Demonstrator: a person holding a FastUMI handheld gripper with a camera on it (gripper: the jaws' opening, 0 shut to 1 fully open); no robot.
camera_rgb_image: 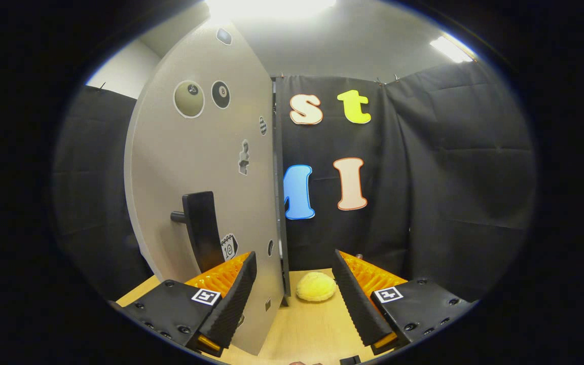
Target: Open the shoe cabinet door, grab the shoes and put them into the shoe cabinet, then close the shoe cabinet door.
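Observation:
The shoe cabinet door, pale grey with several stickers, stands swung out and I see it nearly edge-on. Its black handle juts from the face just beyond my left finger. My gripper is open, fingers wide apart. The door's free edge runs down between them, close to the left finger, and the right finger is well clear of it. A fluffy yellow shoe lies on the wooden table, just ahead between the fingers and right beside the door's lower edge.
Black cloth walls close the booth behind the shoe and to the right. The door blocks everything to the left of the fingers. Bare tabletop runs from the shoe back toward me.

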